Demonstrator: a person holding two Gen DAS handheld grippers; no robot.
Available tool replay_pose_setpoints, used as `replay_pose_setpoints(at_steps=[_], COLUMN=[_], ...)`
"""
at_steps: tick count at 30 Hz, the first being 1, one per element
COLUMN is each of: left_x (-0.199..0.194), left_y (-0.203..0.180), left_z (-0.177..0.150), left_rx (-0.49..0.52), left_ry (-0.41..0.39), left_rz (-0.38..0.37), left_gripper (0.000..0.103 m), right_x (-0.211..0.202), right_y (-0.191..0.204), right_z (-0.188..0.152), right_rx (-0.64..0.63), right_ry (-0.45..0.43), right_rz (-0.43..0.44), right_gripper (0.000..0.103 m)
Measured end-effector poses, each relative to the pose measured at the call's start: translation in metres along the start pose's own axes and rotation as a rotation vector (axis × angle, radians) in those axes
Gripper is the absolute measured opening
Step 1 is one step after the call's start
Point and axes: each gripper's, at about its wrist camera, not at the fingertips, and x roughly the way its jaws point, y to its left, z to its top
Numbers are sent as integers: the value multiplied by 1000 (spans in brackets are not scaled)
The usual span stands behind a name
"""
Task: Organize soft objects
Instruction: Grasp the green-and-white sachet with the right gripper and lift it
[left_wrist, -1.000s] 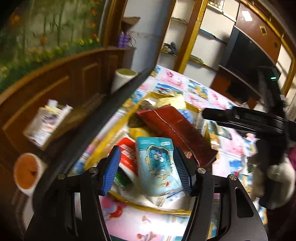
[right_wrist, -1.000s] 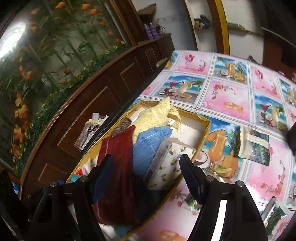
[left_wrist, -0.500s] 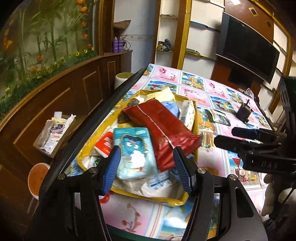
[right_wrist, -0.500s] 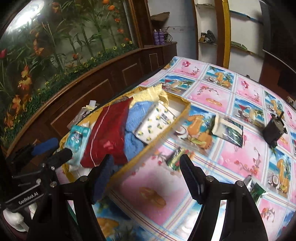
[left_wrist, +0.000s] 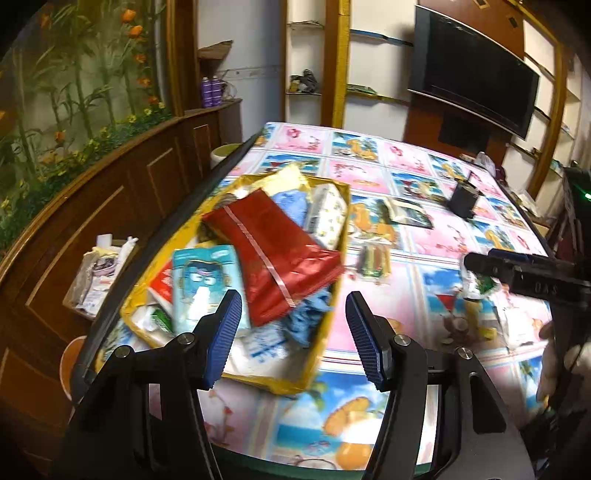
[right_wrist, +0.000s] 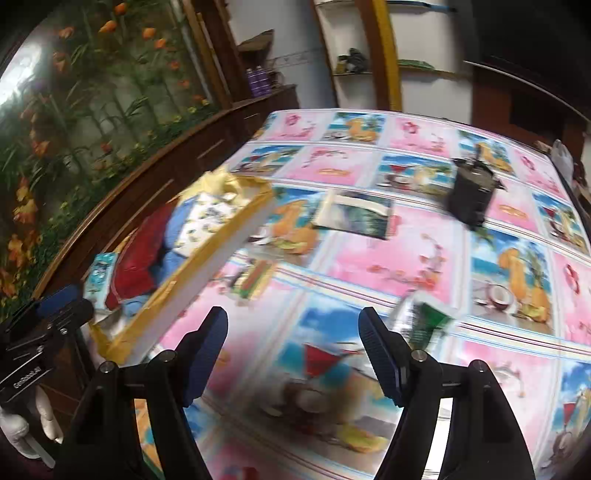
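A shallow yellow box (left_wrist: 334, 295) sits at the left edge of the bench (left_wrist: 424, 229), heaped with soft goods. On top lies a red foil pouch (left_wrist: 275, 243), slanting across the middle; just beside it, toward the near left corner, is a light-blue packet with a cartoon face (left_wrist: 201, 280). Under and behind the pouch show blue cloth (left_wrist: 291, 201), a white pack printed with small yellow shapes (left_wrist: 327, 214) against the far right wall, and yellow fabric (left_wrist: 284, 175) at the far end.

Outside the box, on the pictured bench cover, a small striped sachet (left_wrist: 373, 258) lies near the right wall, a dark-printed flat packet (right_wrist: 354, 214) lies further out, and a green-and-white packet (right_wrist: 424, 321) sits just beside the right gripper's finger, blurred. A black container (right_wrist: 471, 192) stands well apart toward the far side.

The left gripper (left_wrist: 293, 332) hangs over the near corner of the box, jaws spread wide and holding nothing. The right gripper (right_wrist: 293, 354) is over bare bench cover to the right of the box, jaws likewise wide apart and empty.
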Motion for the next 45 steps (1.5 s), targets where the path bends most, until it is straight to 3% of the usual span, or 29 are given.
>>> replay_pose_setpoints(at_steps=[5,10,20,27,31,34,37,42,45], left_x=[4,9,23,30,34,38,37,34,33], left_y=[-15,-28,-13,11,18,17,15,17,17], left_z=[-4,-6,-12,-12,-13,-14,-15,-14,-13], left_rx=[25,59,52,9,-9,-26,-12,-16,-17], left_ry=[13,16,54,55,59,73,78,71,66], left_rz=[-96,-169,-231,-239,-249,-266,-272,-272,-276], left_gripper=[59,59,59,59,59,59,59,59,59], right_x=[-9,-1,100,144,147,157,161,139,120], right_y=[-49,-82,-52,-36,-12,11,25,28,17], right_z=[6,26,88,111,108,100,86,51,32], right_rx=[111,207,241,240,135,0,-87,-120,-113], right_ry=[-8,5,128,161,175,233,284,341,369], right_rz=[-89,-89,-82,-183,-215,-254,-295,-206,-208], right_gripper=[73,73,73,73,73,74,83,94,97])
